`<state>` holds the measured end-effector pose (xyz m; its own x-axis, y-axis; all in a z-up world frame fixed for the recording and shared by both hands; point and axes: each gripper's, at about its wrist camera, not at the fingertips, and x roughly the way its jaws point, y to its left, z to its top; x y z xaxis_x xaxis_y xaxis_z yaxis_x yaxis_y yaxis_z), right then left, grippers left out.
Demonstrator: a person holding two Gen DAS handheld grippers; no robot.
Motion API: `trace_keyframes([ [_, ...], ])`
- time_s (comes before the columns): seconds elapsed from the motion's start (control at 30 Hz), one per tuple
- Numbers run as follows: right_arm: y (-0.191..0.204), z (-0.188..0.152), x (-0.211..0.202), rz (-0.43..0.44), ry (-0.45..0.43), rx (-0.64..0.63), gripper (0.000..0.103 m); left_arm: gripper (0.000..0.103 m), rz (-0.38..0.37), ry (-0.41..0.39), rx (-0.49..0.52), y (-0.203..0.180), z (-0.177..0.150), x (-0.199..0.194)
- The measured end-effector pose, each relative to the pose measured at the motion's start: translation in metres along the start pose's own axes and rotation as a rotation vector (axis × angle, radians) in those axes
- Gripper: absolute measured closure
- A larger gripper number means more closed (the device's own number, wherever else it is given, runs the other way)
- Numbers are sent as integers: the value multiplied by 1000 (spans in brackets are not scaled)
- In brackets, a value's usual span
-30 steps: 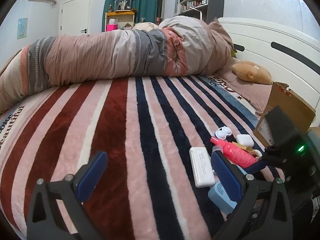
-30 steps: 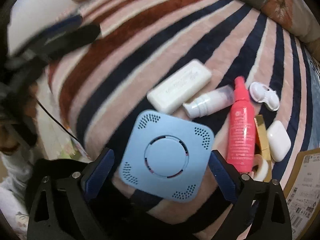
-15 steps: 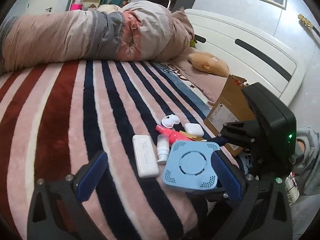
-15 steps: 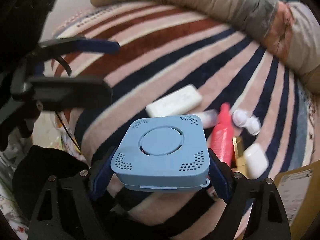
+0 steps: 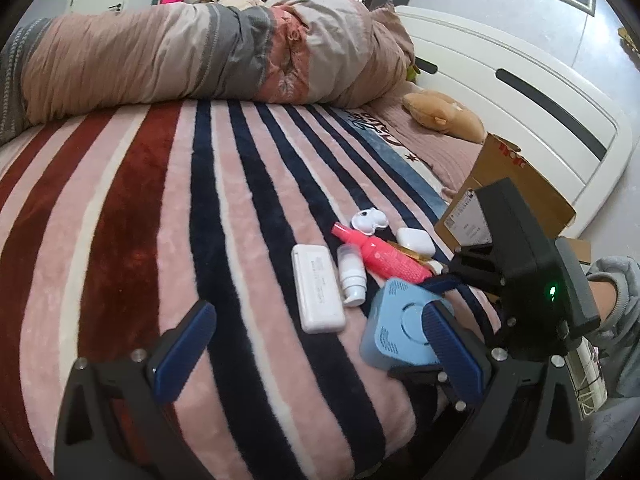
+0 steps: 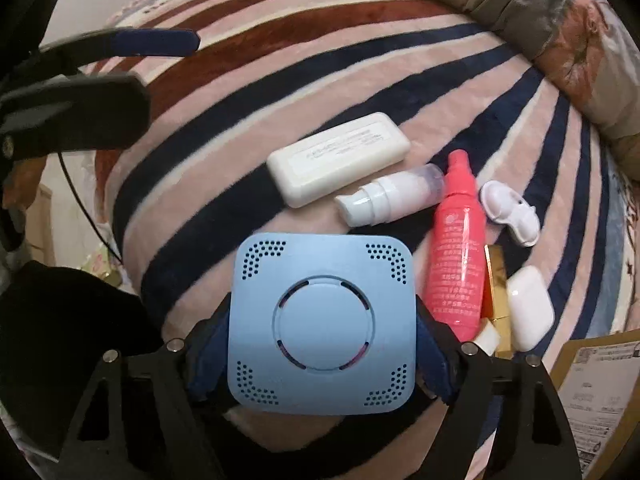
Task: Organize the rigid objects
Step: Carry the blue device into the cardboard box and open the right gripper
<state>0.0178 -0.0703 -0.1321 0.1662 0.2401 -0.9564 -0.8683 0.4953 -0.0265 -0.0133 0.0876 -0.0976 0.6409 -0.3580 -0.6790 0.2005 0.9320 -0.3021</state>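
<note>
My right gripper (image 6: 322, 344) is shut on a light blue square device (image 6: 322, 322), held just above the striped blanket; the device also shows in the left wrist view (image 5: 394, 330). Beyond it lie a white rectangular case (image 6: 338, 158), a small white pump bottle (image 6: 390, 198), a pink spray bottle (image 6: 458, 256), a white clip-like piece (image 6: 510, 212), a gold box (image 6: 496, 304) and a white earbud case (image 6: 530, 306). My left gripper (image 5: 316, 350) is open and empty, low over the blanket to the left of the items.
A cardboard box (image 5: 508, 196) stands at the right by the bed's edge, with its labelled side in the right wrist view (image 6: 596, 396). A rolled duvet (image 5: 192, 60) lies across the far side. A tan plush toy (image 5: 444, 118) rests near the white headboard (image 5: 532, 92).
The right gripper closed on the blue device and lifted it, tilting it up and then back flat. The left gripper swung right, then drew back a little.
</note>
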Motion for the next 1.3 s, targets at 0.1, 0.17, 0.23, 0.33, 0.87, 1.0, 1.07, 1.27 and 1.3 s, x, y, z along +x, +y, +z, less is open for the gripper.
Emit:
trace_keyframes([
  [0.1,0,0,-18,-21,-79,-5,25,1,-68,4,16,-9,6,-4],
  [0.17,2,-1,-44,-12,-166,-21,25,1,-140,-9,27,-20,16,-12],
  [0.23,6,-2,-66,-15,-235,-33,25,4,-209,-28,43,-34,29,-21],
  [0.33,10,-10,-112,-37,-381,-45,25,11,-280,-45,93,-61,53,-34],
  [0.87,-101,-124,-238,-233,-666,210,25,69,-442,106,372,-256,163,46],
  [1.0,-142,-141,-232,-197,-541,344,26,69,-450,235,413,-288,165,96],
  [1.07,-156,-147,-223,-174,-472,383,26,68,-445,290,420,-296,161,116],
  [1.27,-174,-166,-211,-129,-377,472,18,35,-356,265,457,-298,158,118],
  [1.3,-175,-166,-213,-136,-386,478,10,32,-346,247,447,-294,161,115],
])
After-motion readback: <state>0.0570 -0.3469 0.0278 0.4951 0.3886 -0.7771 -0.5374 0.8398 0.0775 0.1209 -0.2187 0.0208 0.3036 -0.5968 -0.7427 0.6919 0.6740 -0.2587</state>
